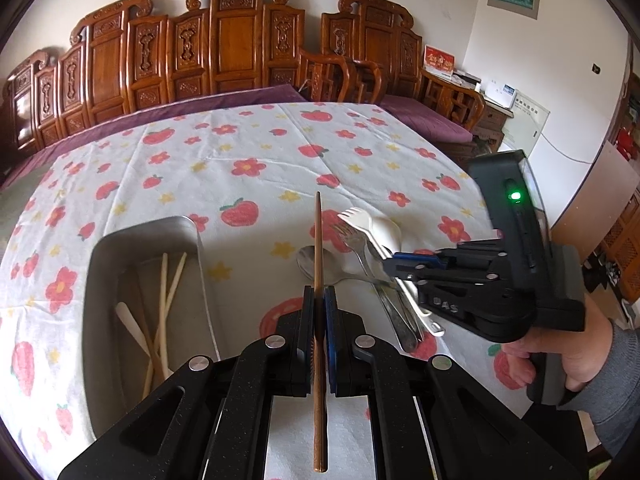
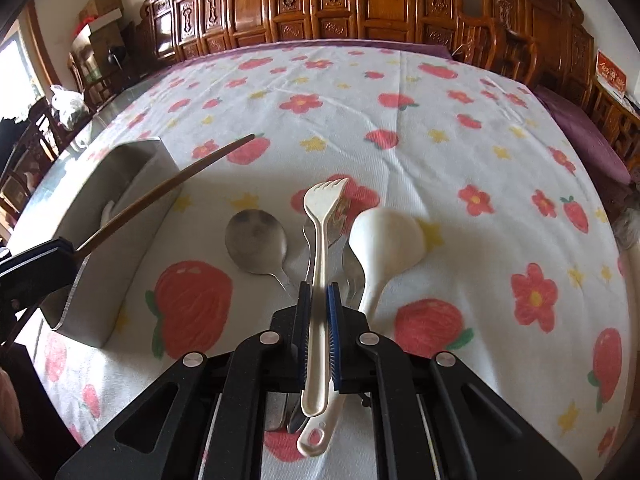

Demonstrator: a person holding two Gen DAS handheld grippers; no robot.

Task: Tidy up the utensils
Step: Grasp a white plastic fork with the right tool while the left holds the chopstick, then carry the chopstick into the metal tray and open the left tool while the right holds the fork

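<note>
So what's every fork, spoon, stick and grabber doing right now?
Left gripper: shut on brown chopstick, raised.
Right gripper: shut on white plastic fork.
Metal spoon: lying on tablecloth.
White spoon: lying on cloth.
Metal fork: under the white fork.
Metal tray: holds pale chopsticks.

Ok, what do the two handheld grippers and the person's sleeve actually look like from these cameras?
Both grippers are black, angular linkages with round silver pivot pins. Left gripper and right gripper each pair one black pad with one blue pad. The right unit's body carries a lit green light and faint white lettering. The hand gripping it wears a grey sleeve.
</note>
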